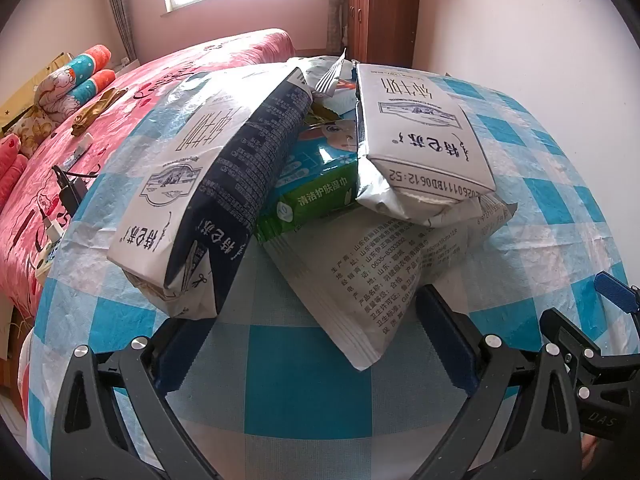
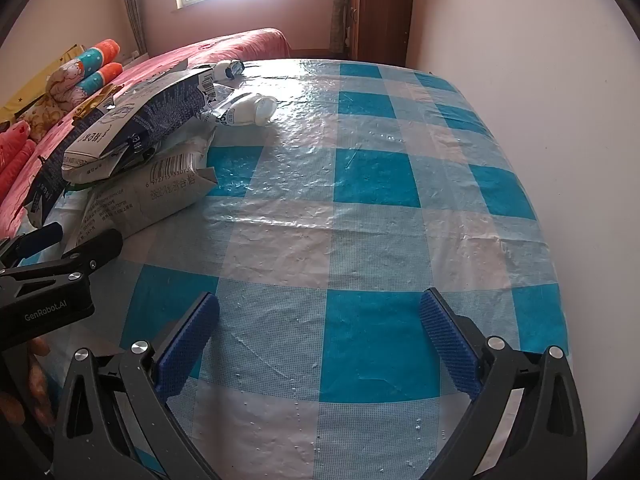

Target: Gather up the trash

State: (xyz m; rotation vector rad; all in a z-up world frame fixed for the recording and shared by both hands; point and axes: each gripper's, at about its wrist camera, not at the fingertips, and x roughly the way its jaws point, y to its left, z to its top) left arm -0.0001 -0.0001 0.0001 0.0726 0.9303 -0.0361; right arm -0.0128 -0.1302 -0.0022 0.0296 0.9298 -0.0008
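- A bedroom: a bench (image 2: 360, 240) under a blue-and-white checked plastic cloth, with a pink-covered bed (image 1: 120, 92) beside it and a window and wooden cabinet (image 1: 380, 12) far behind.
- Left gripper (image 1: 316, 344): jaws spread wide, nothing between them, tilted down at the trash pile. The corner of the white wipes packet (image 1: 360, 276) lies just ahead, between the two pads.
- Right gripper (image 2: 320, 344): jaws equally wide, over bare cloth, with the pile off to their left.
- Beyond the packet, a flattened milk carton (image 1: 192, 184) leans left of the left jaws, a green wipes pack (image 1: 316, 188) sits in the middle, and a second carton (image 1: 424, 140) lies right.
- Farthest, a small white bottle (image 2: 252, 110) lies past the pile.
- My advice: take the nearest packet first. Slide the pads along its corner, close firmly on the thin film, and lift slowly, since the cartons resting on it may topple.
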